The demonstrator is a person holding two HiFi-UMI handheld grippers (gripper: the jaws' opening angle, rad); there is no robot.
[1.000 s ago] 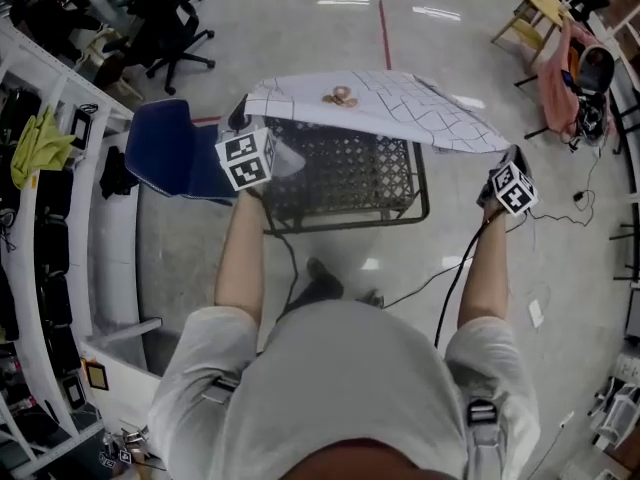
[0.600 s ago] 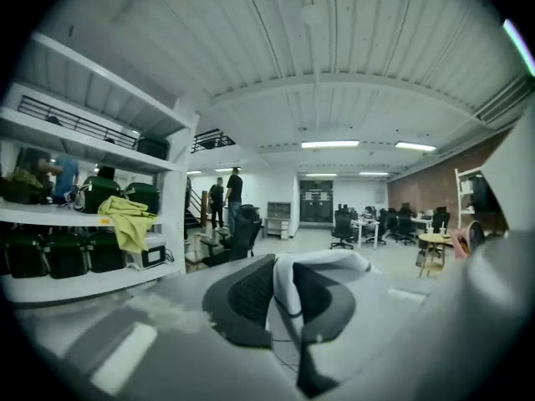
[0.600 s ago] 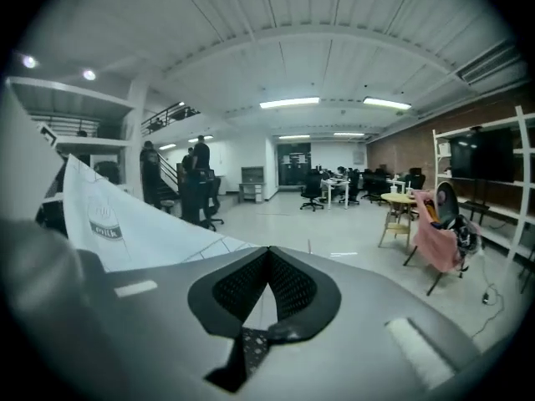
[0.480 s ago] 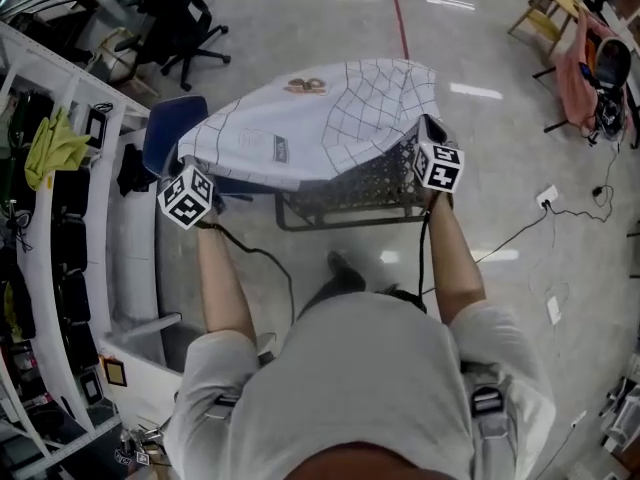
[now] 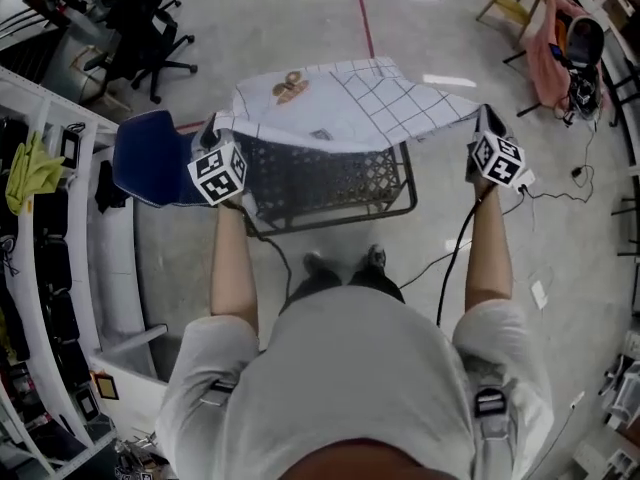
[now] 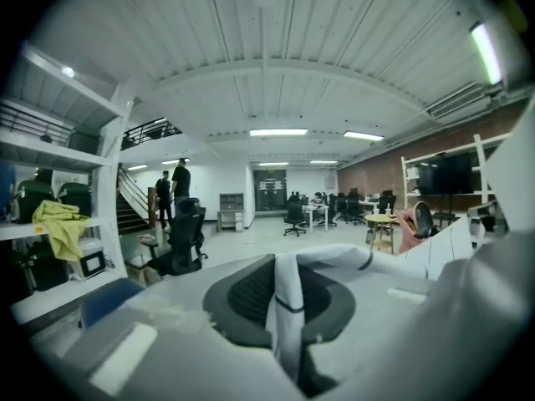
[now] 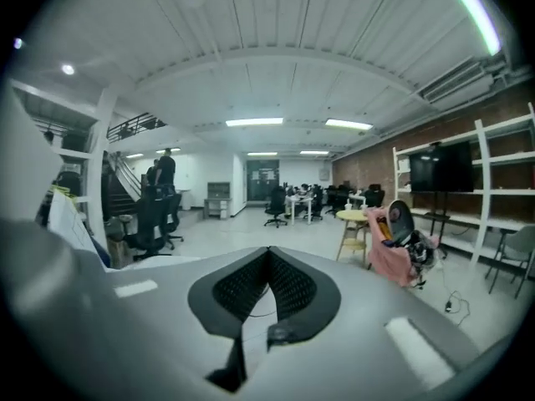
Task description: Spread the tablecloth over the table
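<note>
Tablecloth (image 5: 350, 108), white with a dark grid, hangs stretched between both grippers above a black mesh table (image 5: 330, 183). It covers the table's far part, while the near mesh top is bare.

Head view: the left gripper (image 5: 211, 130) holds the cloth's near left corner and the right gripper (image 5: 483, 120) holds the near right corner. The near hem sags slightly between them. A small brown print (image 5: 290, 86) shows on the far left part of the cloth. A blue chair (image 5: 150, 158) stands just beside the table's left end, white shelving (image 5: 60, 268) runs down the left side, and a red floor line (image 5: 365, 23) lies beyond the table.

Left gripper view: the two dark pads (image 6: 244, 291) are clamped on a vertical fold of the white cloth, which passes up between them and spreads away to the right. Two people (image 6: 173, 184) stand by a staircase in the background.

Right gripper view: the pads (image 7: 291, 286) are pressed together at their tips, with a thin pale strip of cloth between them lower down. A round yellow table (image 7: 355, 217) and a pink garment (image 7: 391, 261) stand to the right.
</note>
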